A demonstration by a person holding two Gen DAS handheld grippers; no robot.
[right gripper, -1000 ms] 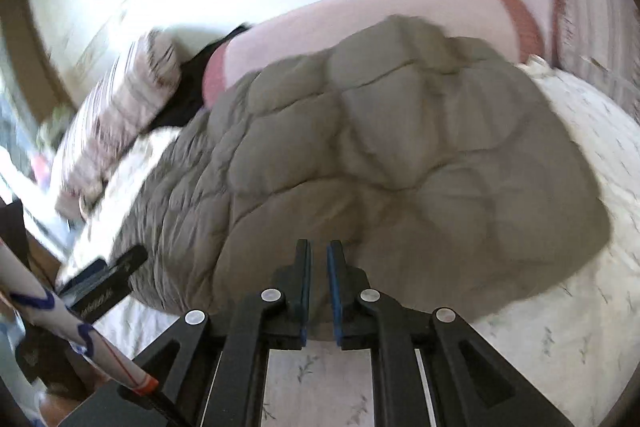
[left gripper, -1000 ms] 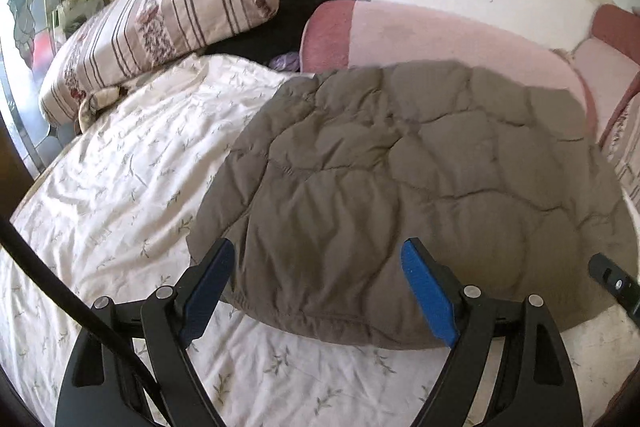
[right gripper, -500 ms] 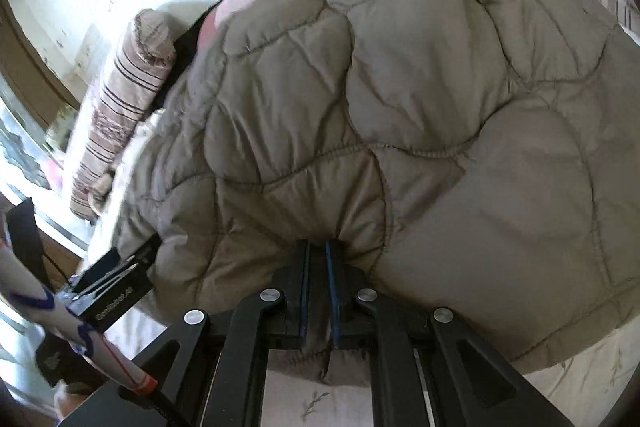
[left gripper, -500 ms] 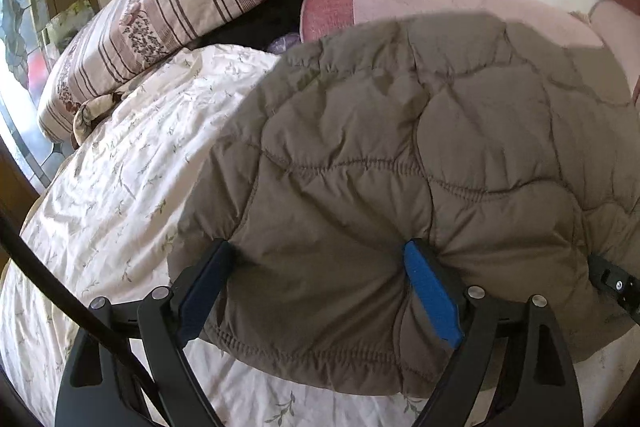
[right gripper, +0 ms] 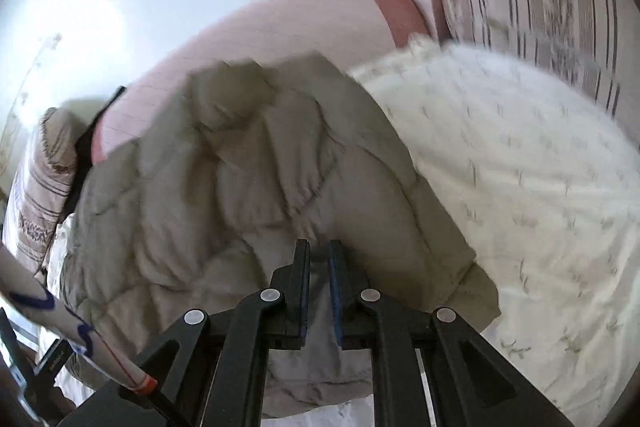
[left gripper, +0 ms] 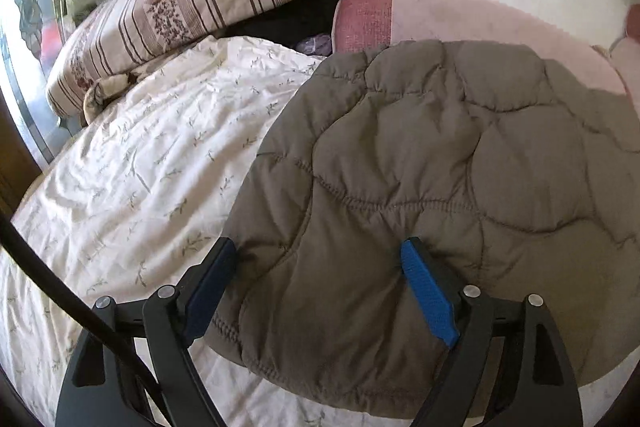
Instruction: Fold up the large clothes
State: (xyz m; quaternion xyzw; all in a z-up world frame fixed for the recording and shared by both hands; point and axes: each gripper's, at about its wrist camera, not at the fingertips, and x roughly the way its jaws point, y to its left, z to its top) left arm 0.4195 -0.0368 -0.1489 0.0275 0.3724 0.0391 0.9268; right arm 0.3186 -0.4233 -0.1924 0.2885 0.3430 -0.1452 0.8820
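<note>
R gripper (right gripper: pixel 319 267): jaws nearly together, pinching the near hem of the quilted grey-brown jacket (right gripper: pixel 248 179). L gripper (left gripper: pixel 320 267): jaws spread wide astride the jacket's near-left corner (left gripper: pixel 280 307), fabric bulging between them; can't tell if pads press it. Jacket lies bunched on the floral bedsheet (left gripper: pixel 132 163), far edge against the pink bolster (left gripper: pixel 460 15). Step, prob.: taking hold for a fold. Next: L needs to close on the hem before any lift. No containers in view.
</note>
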